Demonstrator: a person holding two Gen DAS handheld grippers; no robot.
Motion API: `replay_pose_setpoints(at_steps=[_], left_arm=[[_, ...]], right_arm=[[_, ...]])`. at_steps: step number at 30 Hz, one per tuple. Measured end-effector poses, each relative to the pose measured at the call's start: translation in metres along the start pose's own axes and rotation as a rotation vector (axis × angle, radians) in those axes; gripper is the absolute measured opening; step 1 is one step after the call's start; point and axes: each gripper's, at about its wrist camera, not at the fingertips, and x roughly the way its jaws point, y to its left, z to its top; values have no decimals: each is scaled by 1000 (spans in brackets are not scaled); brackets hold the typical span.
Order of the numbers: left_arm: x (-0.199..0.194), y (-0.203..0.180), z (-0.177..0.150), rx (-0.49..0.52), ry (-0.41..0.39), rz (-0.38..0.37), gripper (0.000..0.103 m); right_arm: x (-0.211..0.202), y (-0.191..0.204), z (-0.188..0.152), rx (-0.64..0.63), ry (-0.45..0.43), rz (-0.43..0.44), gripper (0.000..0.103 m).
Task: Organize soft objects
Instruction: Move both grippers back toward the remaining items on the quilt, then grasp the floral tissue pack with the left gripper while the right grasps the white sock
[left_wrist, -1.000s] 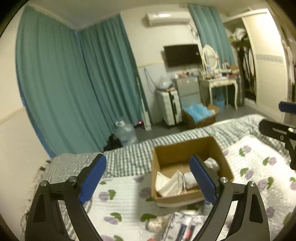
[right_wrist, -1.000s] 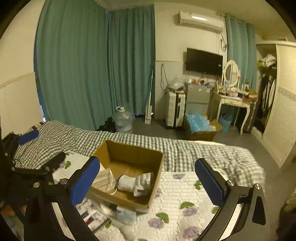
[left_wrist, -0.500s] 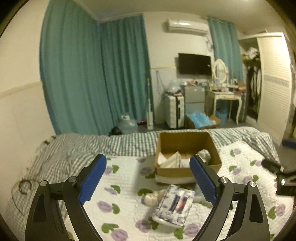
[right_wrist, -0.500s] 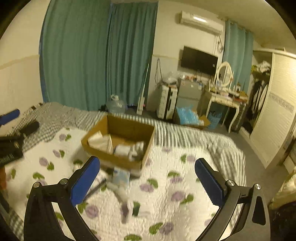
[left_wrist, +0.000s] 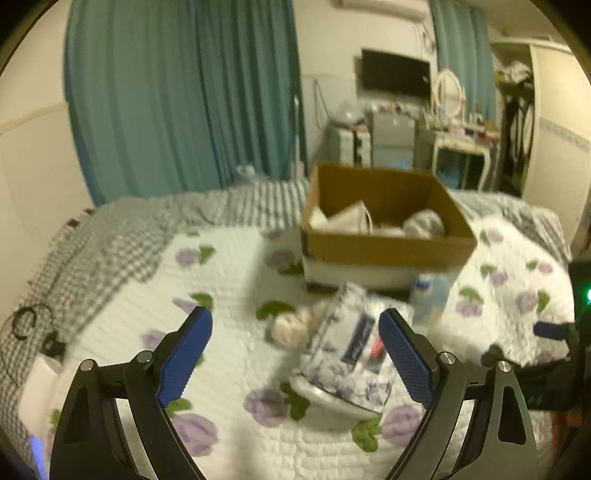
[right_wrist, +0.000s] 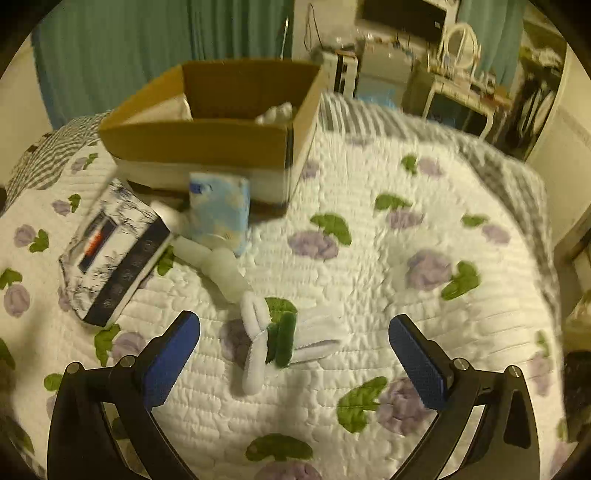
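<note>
Two grippers hang over the bed (right_wrist: 424, 206), jaws spread wide and empty. Ahead of the left gripper (left_wrist: 295, 354) lies a floral tissue pack (left_wrist: 351, 354), just in front of the cardboard box (left_wrist: 384, 251), which already holds some white soft things. Between the jaws of the right gripper (right_wrist: 294, 360) lies a white and green plush toy (right_wrist: 266, 339), flat on the quilt. Both look light and squashy; the pack is best taken across its narrow sides, the toy around its middle, where a gentle squeeze should hold.
</note>
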Motion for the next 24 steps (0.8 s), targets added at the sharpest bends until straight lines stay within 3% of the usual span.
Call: replay_pose_setpoints(at_steps=[2,5,9,12,15,17,21,24], left_arm=[[11,-4,-4,9,37,-28,93],[29,-13,-11,29,78,-42,93],[49,-26,-22,82,121,-61,93],[63,-34,-30,117,151,-50,93],[74,-35,-35,112,175,-87,96],[81,-33,-38,83,196,-106,103],[94,-31,-45,47,267,-188,103],[98,-35,-50,67,292,-199,103]], right_arm=[[11,-2,-1,15,23,27,95],[25,-1,-2,11,67,60,77],[41,5,-6,-16,93,32,61],[44,2,-6,-4,87,41,61],[46,0,-8,-1,84,44,61],[47,1,-8,-3,84,44,61],[46,1,-7,4,82,48,61],[45,1,-8,8,79,48,61]])
